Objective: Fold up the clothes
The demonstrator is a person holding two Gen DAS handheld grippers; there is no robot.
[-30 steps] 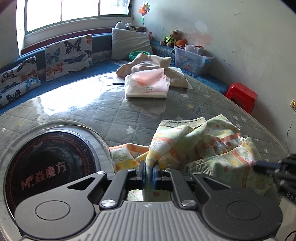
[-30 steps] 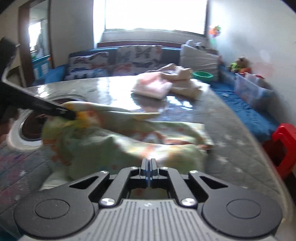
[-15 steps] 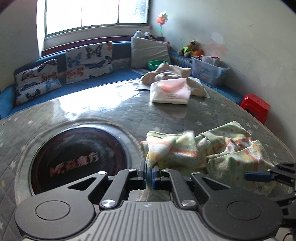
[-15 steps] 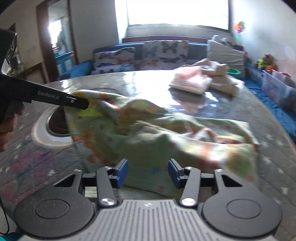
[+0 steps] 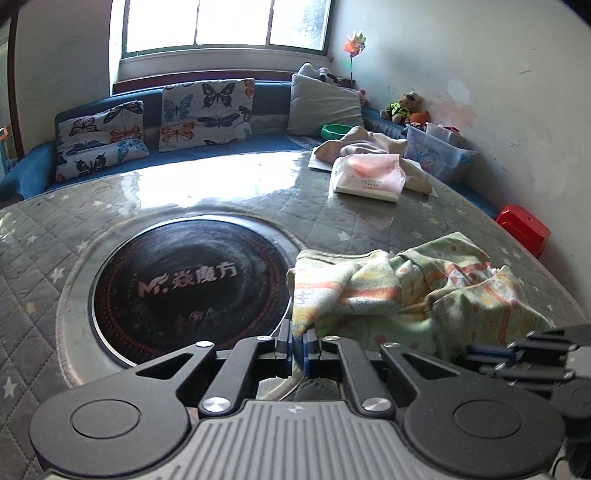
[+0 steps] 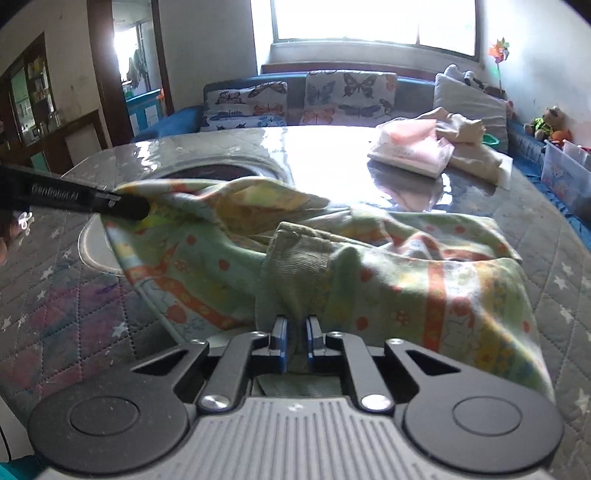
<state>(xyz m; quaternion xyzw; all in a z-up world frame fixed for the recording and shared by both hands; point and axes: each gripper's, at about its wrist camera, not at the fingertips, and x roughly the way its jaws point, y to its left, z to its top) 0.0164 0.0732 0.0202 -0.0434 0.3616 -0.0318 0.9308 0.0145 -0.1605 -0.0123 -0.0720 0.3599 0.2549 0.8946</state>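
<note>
a small pale green garment [image 6: 369,266] printed with orange bands and cartoon figures lies crumpled on a round table [image 5: 221,206] covered in grey quilted star-pattern cloth under a glossy clear sheet. the left gripper [image 5: 297,341] is pinched nearly closed on one edge of the garment, beside the dark round cooktop [image 5: 184,284] set into the table's middle. the right gripper [image 6: 294,343] is also closed down, with a ribbed hem or cuff bunched between its fingers. the fabric looks light, soft and limp, so it will likely sag and wrinkle between the two holds; corners and hems seem the best places to grip, since the clear cover may let the cloth slide. further back on the table sit a folded pink item [image 5: 369,177] and a beige cloth [image 5: 369,147]. behind are a blue bench with butterfly cushions [image 5: 207,110], a bright window [image 5: 225,22], a plastic storage box [image 5: 439,155] and a red stool [image 5: 522,229].
</note>
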